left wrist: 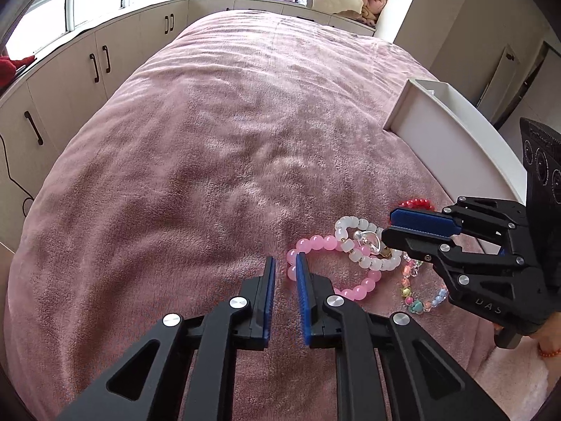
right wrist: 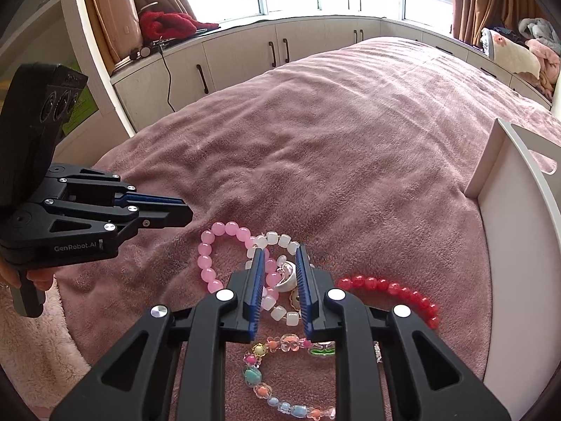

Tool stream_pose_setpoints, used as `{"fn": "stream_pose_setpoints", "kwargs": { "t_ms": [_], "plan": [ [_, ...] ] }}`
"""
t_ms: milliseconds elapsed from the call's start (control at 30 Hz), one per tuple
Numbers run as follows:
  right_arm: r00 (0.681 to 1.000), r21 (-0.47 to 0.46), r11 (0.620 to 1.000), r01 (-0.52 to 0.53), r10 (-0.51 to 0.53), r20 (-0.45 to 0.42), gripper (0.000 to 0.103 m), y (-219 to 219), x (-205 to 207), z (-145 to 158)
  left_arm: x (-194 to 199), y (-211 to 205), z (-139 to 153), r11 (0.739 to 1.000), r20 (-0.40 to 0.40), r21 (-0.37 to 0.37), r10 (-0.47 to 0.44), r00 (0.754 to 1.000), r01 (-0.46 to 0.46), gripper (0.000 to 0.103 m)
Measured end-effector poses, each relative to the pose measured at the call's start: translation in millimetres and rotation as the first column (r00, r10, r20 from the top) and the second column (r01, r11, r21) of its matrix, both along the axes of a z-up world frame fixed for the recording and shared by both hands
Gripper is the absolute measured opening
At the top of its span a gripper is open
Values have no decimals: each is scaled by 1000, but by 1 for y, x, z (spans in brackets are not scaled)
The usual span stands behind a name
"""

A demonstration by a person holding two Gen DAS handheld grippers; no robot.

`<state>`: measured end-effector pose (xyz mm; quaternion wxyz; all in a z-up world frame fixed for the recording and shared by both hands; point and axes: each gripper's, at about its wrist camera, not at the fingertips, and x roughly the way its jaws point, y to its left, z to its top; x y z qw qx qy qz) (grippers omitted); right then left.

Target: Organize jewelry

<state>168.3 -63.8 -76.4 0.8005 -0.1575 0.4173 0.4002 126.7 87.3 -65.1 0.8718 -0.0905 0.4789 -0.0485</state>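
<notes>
Several bead bracelets lie tangled on a pink blanket: a pink one (left wrist: 319,242) (right wrist: 207,263), a white one (left wrist: 350,224) (right wrist: 277,236), a red one (left wrist: 417,204) (right wrist: 389,287) and a multicoloured one (left wrist: 417,305) (right wrist: 252,375). A silvery ring (right wrist: 285,277) rests among the white beads. My right gripper (right wrist: 279,249) (left wrist: 387,228) is shut, tips over the white bracelet and ring; I see nothing pinched. My left gripper (left wrist: 285,262) (right wrist: 187,212) is shut and empty, tips just left of the pink bracelet.
A white open box (left wrist: 438,133) (right wrist: 515,245) stands on the bed to the right of the jewelry. Pale cabinets run round the bed under the windows. Folded bedding is piled at the far corner. A fluffy pale cover lies at the near edge.
</notes>
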Motion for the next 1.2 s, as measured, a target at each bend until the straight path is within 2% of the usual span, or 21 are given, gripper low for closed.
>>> {"fn": "stream_pose_setpoints", "kwargs": {
  "t_ms": [33,100,200,300,400,500,567,633,667,733,867,1000,1067,1100,1200],
  "plan": [
    [1000,-11,1000,-6,6,-9,19,3,0,-4,2,-2,-1,1000,1,9,0,1000,0,39],
    [1000,-41,999,-5,4,-24,20,6,2,-12,4,-5,-4,1000,-4,27,3,1000,-3,51],
    [1000,-96,995,8,-11,-26,20,7,3,-22,10,-7,-12,1000,-30,27,-2,1000,3,51],
    [999,-91,996,19,-23,-40,21,6,8,-27,17,-9,-21,999,-57,41,-10,998,12,51],
    [1000,-111,994,20,-22,-19,26,8,9,-30,20,-15,-30,997,-73,71,-27,997,32,53],
    [999,-111,994,-1,-4,-49,26,11,9,-34,19,-24,-33,991,-67,116,-61,996,68,53],
    [999,-128,992,-18,14,-35,26,14,6,-35,18,-27,-33,988,-64,130,-72,995,80,50],
    [1000,-126,992,-15,12,-23,25,14,4,-33,18,-29,-32,987,-59,132,-81,995,88,34],
    [1000,-118,993,-7,4,-23,24,13,4,-32,18,-29,-31,985,-54,150,-76,996,84,29],
    [1000,-98,995,7,-8,-17,19,10,4,-27,17,-25,-30,988,-50,135,-72,996,78,22],
    [1000,-69,997,23,-24,-15,19,2,4,-19,15,-18,-23,993,-30,103,-58,998,61,19],
    [1000,-52,998,27,-27,-2,19,-2,2,-13,7,-19,-13,991,-5,118,-60,998,60,19],
    [999,-23,999,40,-40,18,19,-6,0,-3,0,-16,-1,992,26,115,-52,998,49,14],
    [999,-4,999,49,-48,23,19,-10,0,2,-4,-15,7,992,46,122,-45,998,40,6],
    [995,62,995,84,-87,44,19,-24,1,19,-17,-8,32,987,109,159,-33,994,16,6]
  ]
}}
